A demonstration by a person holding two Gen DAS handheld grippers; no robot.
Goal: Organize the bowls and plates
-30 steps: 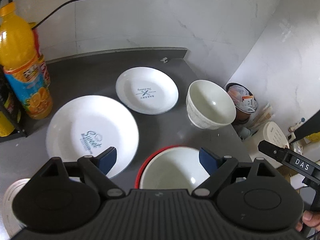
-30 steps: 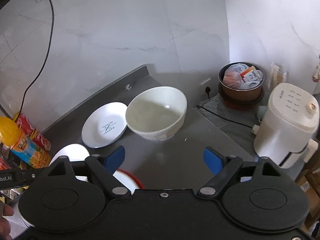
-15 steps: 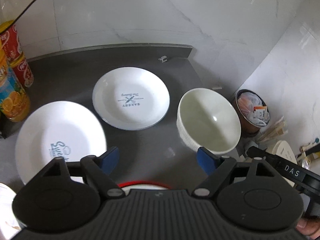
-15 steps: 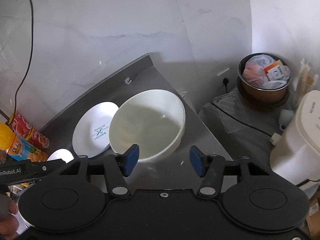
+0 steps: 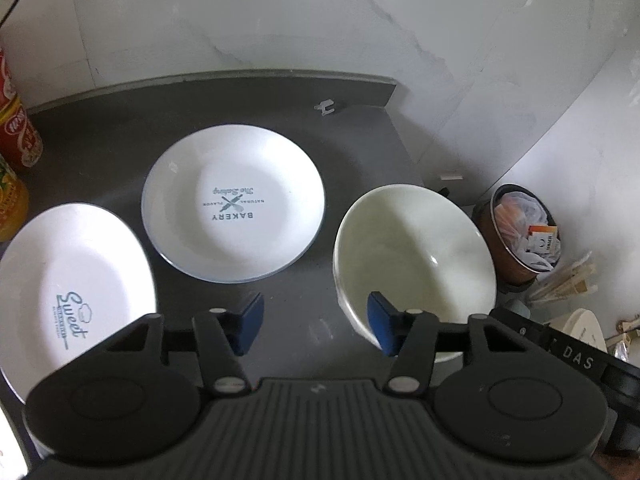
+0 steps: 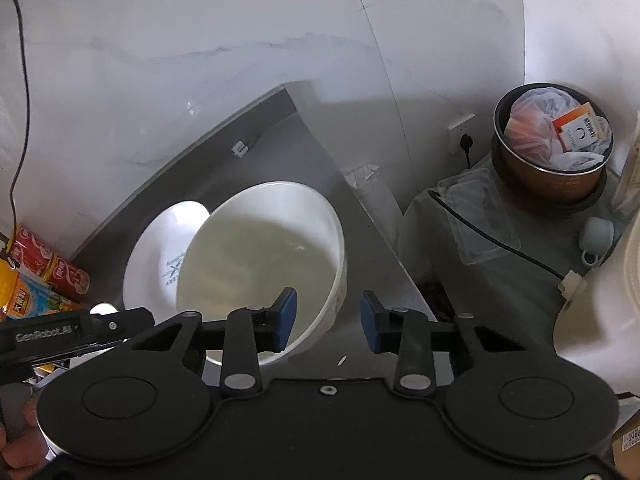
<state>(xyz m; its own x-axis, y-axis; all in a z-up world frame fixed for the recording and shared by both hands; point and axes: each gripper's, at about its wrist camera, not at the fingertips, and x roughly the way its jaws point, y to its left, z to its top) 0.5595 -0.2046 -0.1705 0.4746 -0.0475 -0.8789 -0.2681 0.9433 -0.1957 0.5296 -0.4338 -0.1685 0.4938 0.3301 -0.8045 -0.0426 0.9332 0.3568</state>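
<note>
The right gripper (image 6: 328, 320) has its fingers parted narrowly astride the near rim of the white bowl (image 6: 260, 276), one blue pad inside, one outside; contact with the wall cannot be told. The bowl sits near the counter's (image 5: 280, 120) right edge. The left gripper (image 5: 316, 326) is parted wider, holding nothing, over bare counter between the "Sweet" plate (image 5: 68, 292) and the bowl. The "Bakery" plate (image 5: 234, 208) lies toward the back edge.

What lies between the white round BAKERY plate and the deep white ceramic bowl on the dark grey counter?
Only bare dark grey counter separates the white round BAKERY plate from the deep white ceramic bowl; the left wrist view shows this gap plainly.
</note>
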